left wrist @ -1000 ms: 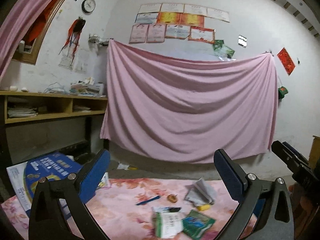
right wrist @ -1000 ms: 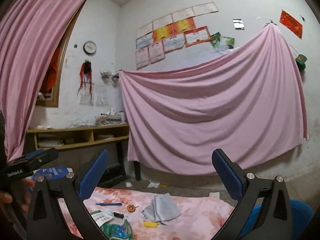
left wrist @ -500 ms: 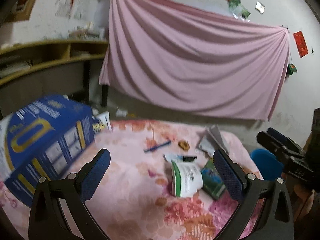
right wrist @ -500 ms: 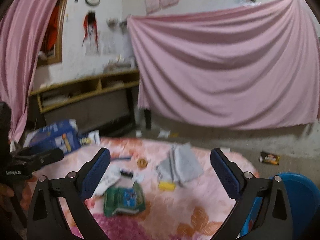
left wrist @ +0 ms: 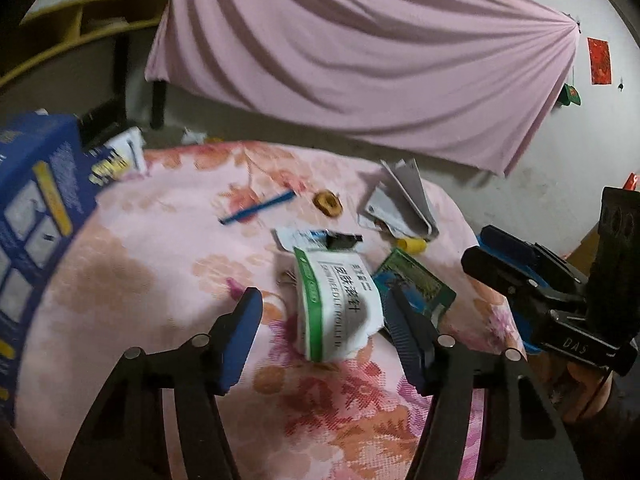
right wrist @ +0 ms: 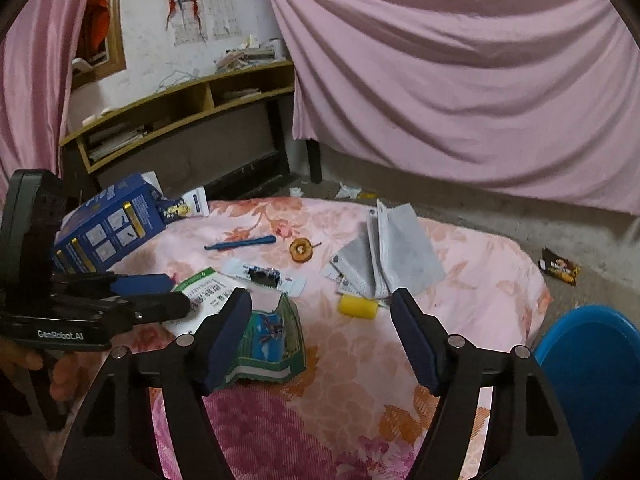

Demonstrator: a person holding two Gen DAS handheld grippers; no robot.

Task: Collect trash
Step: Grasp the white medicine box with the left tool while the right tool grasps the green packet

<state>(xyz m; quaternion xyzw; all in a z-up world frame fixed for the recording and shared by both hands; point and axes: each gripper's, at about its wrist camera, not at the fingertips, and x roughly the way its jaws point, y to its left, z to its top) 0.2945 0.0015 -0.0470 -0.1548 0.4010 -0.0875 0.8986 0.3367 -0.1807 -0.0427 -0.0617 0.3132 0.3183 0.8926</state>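
Note:
Trash lies on a round table under a pink floral cloth (left wrist: 160,264). A white and green packet (left wrist: 338,304) lies between the open fingers of my left gripper (left wrist: 326,338). A green wrapper (right wrist: 266,342) lies beside the left finger of my open right gripper (right wrist: 324,334). Further off are a yellow cap (right wrist: 357,307), grey folded paper (right wrist: 390,256), a round brown piece (right wrist: 301,249), a blue pen (right wrist: 240,242) and a small black and white wrapper (right wrist: 264,276). Both grippers are empty.
A blue box (right wrist: 106,228) stands at the table's left edge. A blue bin (right wrist: 596,376) sits on the floor at the right. A snack wrapper (right wrist: 559,270) lies on the floor. A pink sheet (right wrist: 460,72) hangs behind, with wooden shelves (right wrist: 180,108) on the left.
Both grippers have tilted down and moved closer to the table. The left one now frames the white and green packet; the right one is close to the green wrapper.

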